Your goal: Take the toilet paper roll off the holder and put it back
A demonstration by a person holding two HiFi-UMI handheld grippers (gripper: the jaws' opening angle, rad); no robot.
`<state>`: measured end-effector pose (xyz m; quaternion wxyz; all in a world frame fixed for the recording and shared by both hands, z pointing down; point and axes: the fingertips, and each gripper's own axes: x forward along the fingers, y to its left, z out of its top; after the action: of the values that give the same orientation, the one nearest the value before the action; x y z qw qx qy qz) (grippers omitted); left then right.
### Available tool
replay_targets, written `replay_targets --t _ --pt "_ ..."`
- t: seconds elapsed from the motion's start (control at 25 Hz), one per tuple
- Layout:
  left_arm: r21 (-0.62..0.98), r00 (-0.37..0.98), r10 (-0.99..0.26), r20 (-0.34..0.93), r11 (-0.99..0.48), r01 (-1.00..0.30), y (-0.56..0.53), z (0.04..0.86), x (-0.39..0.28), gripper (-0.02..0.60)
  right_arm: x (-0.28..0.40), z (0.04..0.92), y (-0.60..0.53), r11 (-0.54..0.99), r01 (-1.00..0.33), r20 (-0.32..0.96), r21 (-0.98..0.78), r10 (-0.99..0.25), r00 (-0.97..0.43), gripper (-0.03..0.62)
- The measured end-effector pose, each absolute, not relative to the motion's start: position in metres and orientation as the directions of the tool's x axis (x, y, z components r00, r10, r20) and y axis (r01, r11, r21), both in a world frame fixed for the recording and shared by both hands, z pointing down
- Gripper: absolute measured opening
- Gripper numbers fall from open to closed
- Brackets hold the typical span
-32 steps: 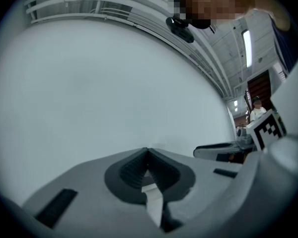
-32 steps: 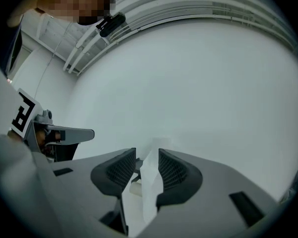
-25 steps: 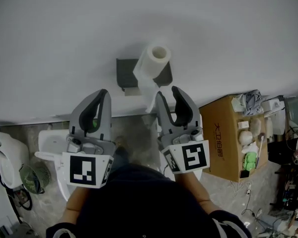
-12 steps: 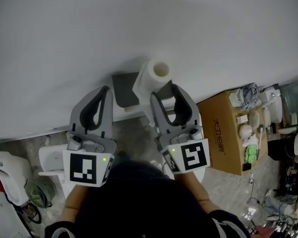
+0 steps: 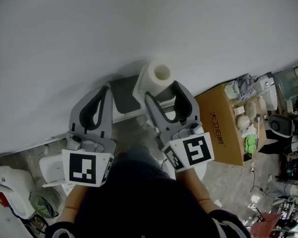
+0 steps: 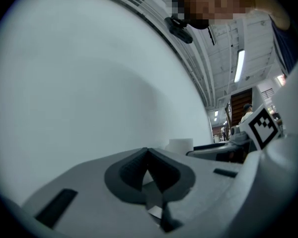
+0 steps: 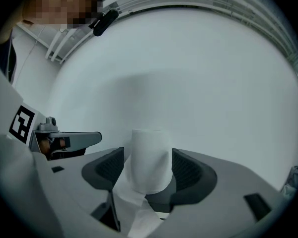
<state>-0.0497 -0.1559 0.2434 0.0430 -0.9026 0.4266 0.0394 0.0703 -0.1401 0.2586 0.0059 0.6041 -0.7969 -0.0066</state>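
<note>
My right tongs (image 5: 164, 89), jaws just opening, straddle the upright white toilet paper roll (image 5: 156, 73) untouched, ready to grasp; my left tongs (image 5: 102, 90) sit closed and empty alongside.

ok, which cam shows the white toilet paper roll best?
Right gripper view: the white toilet paper roll stands centred and large between the jaws of the right hand-held gripper, which have just been opening. Head view shows its top end from above, lower part behind that gripper. Left gripper view catches only a small far sliver.

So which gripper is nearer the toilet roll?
Right: the right gripper, jaws just opened, straddles the roll without pressing; the left gripper, shut, points at the wall beside it.
</note>
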Motion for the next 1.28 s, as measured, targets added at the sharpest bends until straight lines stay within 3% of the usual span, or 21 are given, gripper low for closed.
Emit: replay_targets --t 0.4,1.28 --pt "-0.018 0.623 -0.776 -0.101 -0.625 -0.781 -0.160 0.248 -0.059 0.002 0.067 0.263 -0.154 0.257 -0.966 0.071 0.029 -0.965 -0.254 0.305" --pt "-0.038 0.596 -0.798 -0.090 -0.595 -0.803 -0.167 0.250 -0.072 0.002 0.071 0.265 -0.171 0.195 -0.980 0.100 0.026 -0.976 -0.192 0.302"
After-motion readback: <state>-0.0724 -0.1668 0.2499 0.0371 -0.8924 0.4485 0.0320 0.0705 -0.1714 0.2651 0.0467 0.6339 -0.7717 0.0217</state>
